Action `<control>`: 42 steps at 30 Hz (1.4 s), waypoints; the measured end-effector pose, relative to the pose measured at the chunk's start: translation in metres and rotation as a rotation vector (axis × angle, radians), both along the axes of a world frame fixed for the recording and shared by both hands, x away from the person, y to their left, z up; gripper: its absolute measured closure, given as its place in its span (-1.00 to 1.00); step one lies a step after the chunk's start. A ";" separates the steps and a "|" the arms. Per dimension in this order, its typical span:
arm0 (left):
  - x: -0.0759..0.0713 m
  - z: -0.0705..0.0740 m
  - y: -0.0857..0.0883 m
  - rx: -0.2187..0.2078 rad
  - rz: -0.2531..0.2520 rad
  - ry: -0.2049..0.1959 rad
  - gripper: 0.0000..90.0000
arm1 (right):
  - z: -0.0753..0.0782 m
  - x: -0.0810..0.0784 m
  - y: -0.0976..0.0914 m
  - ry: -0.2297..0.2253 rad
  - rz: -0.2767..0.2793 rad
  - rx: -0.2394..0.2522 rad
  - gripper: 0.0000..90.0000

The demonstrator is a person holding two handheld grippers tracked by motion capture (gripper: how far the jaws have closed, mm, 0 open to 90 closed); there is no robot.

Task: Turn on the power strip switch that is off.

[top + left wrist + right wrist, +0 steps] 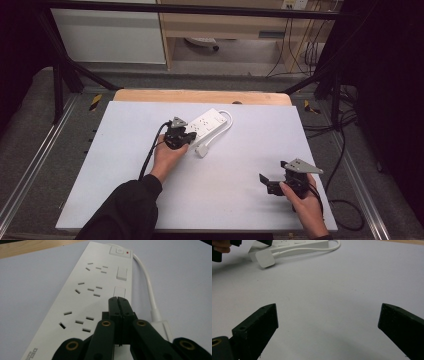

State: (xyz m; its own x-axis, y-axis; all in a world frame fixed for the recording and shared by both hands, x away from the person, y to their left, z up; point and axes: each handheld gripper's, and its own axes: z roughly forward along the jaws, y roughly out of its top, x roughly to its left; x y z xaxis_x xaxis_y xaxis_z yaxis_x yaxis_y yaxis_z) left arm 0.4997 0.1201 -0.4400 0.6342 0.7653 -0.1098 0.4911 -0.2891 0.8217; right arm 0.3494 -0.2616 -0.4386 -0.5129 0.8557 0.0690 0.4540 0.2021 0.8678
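I'm seeing lots of free room on the pale grey table top (150, 200): whole left side, front edge and middle strip btwn my two hands are lying bare, so either gripper is getting a clean pass there. Only obstacle is sitting far-centre: the white rectangular plastic power strip (206, 123), w/ its white cable (227, 120) looping round the far end and back along the right side to the square white plug (202, 150) lying flat just beside it. Left gripper (186, 137), jaws pressed together, is hovering over the strip's near end, blocking approach from that side. Right gripper (266, 181), jaws spread wide, is sitting well apart at the near right, w/ bare table ahead of it.
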 end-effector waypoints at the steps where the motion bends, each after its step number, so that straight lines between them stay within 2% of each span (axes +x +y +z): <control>1: 0.000 0.000 0.000 -0.001 0.001 0.000 1.00 | 0.000 0.000 0.000 0.001 0.000 0.001 -0.93; 30: 0.000 0.000 0.000 0.000 0.002 0.008 1.00 | 0.000 0.000 0.001 0.004 0.004 0.001 -0.93; 34: 0.000 -0.001 -0.001 0.011 0.000 0.012 1.00 | 0.000 0.000 0.001 0.005 0.005 0.002 -0.93; 42: 0.000 -0.002 -0.005 -0.002 -0.003 0.013 1.00 | 0.000 0.000 0.001 0.005 0.004 0.000 -0.93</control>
